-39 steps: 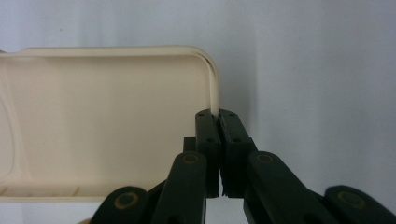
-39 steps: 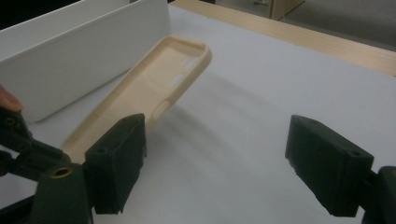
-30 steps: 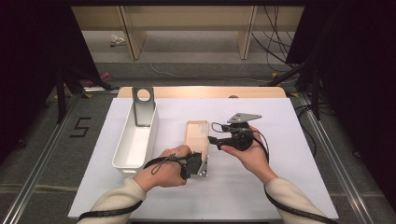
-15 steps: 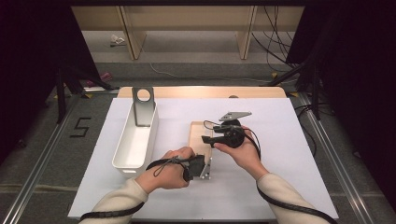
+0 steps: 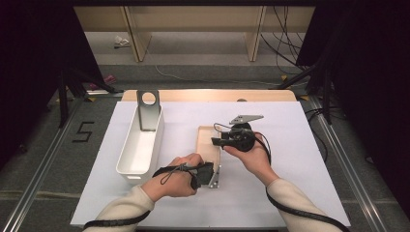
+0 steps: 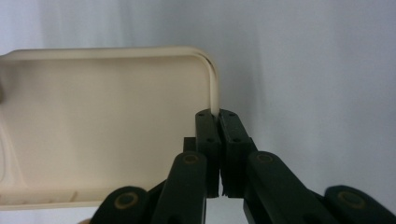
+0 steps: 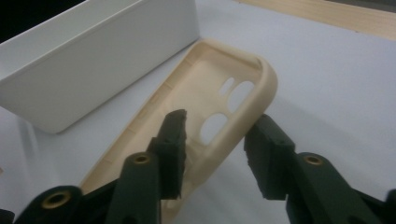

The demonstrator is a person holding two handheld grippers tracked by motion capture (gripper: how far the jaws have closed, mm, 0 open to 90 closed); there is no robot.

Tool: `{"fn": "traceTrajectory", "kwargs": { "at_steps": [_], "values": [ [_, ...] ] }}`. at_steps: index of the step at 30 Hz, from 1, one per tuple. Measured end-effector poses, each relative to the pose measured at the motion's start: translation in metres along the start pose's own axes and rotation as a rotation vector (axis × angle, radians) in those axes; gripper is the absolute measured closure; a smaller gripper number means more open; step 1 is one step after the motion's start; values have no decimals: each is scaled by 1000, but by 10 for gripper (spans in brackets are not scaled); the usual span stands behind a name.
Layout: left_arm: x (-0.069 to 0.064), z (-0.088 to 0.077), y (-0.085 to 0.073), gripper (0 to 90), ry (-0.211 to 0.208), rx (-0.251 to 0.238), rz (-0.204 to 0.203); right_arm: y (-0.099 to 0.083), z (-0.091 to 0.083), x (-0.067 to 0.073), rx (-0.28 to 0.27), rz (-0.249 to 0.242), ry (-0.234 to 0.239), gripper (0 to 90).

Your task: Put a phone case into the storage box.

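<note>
White table sheet [image 5: 290, 193]: left gripper [image 6: 218, 122] clamped on phone case [image 7: 210, 107] rim; right gripper [image 7: 215, 140] jaws closing astride 3 o'clock edge, not yet pressing — seat squarely before pulling.

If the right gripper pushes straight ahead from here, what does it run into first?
Most likely the cream phone case: its side wall sits between the right gripper's closing jaws. The white bin lies beyond, off to one side.
</note>
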State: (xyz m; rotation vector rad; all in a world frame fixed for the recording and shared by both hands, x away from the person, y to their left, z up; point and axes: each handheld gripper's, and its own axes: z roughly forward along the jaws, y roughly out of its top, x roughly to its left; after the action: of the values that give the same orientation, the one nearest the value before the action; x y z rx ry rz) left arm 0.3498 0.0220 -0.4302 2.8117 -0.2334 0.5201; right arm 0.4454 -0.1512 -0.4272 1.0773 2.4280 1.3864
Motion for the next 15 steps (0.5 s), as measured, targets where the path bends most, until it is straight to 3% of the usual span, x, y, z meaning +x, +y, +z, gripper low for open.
{"fn": "traceTrajectory", "kwargs": {
  "at_steps": [2,7,15],
  "values": [
    [1,1,0,877,9,-1,15,1,-2,0,-5,9,12,635],
    [0,2,0,876,2,-5,-1,3,-5,1,-10,24,28,674],
    [2,5,-1,877,15,-11,11,6,-12,2,-31,62,72,765]
  ]
}}
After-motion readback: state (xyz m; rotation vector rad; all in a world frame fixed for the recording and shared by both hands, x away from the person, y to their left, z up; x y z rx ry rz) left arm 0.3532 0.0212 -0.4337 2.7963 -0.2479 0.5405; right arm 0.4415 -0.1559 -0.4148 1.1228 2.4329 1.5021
